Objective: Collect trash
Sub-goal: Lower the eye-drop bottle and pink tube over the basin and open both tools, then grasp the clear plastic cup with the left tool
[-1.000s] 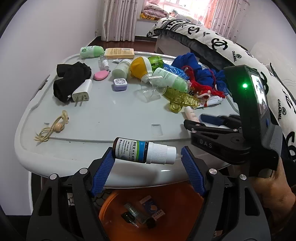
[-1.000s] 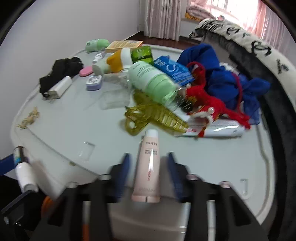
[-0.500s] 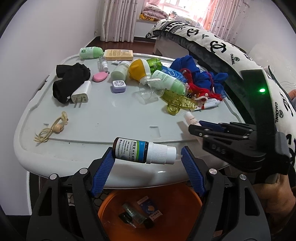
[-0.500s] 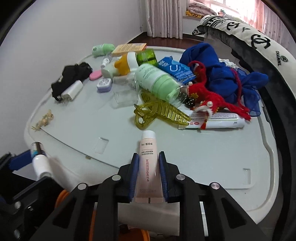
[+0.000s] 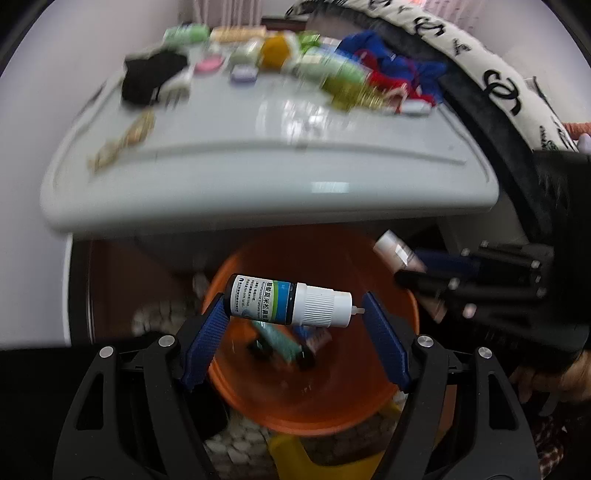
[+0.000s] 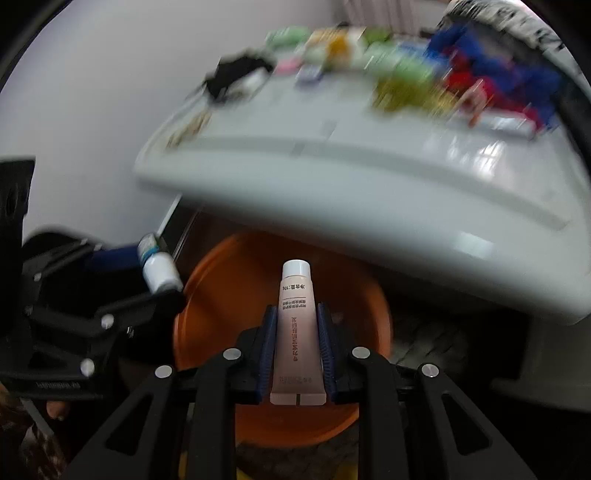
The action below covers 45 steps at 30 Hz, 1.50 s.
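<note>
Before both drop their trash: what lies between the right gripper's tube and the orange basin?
Nothing: in the right wrist view the tube hangs over the orange basin.

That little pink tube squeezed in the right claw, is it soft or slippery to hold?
The pink tube probably gives a little: it tapers to a flat crimped end. Its glossy skin may be slippery, though the ribbed blue pads should bite. It looks light.

This is a bedroom in a home. A bed with a logo-printed white cover (image 5: 495, 79) over a dark edge runs along the worktop at two o'clock. The pale grey worktop (image 5: 266, 177) carries blurred household clutter: green bottles (image 5: 341, 75), a black cloth (image 5: 153, 75), blue and red fabric (image 5: 391, 62). At twelve o'clock hang curtains (image 5: 218, 13). Below the worktop's near edge sits an orange basin (image 5: 306, 402).
</note>
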Each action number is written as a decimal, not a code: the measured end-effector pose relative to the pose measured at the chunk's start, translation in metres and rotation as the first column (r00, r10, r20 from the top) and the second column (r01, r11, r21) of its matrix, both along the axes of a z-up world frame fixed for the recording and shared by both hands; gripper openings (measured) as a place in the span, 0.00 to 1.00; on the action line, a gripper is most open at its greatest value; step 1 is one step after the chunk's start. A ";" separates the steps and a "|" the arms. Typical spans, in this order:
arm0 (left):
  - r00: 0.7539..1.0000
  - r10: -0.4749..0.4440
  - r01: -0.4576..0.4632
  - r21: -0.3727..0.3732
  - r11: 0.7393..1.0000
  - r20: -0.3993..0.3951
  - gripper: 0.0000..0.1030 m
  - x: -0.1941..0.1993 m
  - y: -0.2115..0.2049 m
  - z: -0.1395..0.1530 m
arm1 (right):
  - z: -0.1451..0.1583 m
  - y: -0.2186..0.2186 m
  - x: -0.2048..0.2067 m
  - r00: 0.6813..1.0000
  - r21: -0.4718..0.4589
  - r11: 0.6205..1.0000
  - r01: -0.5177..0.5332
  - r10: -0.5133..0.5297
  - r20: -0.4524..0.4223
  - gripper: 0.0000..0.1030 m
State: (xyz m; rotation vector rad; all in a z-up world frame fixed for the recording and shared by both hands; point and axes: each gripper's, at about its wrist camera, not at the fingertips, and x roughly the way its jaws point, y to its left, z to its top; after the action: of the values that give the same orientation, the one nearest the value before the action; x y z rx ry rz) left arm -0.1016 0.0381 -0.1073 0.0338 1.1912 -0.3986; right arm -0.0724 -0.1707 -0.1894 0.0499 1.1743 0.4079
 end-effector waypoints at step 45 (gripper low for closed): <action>0.939 0.267 -0.269 -0.017 0.963 0.218 0.34 0.221 -0.094 -0.013 | 0.126 -0.110 0.109 0.785 -0.025 0.915 0.404 -0.332 0.523 0.95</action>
State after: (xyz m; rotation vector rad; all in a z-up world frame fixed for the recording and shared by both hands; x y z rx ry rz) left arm 0.1194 -0.0562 -0.1201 -0.0721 0.9644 -0.1420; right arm 0.0361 -0.2811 -0.0636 0.0491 0.6359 -0.0197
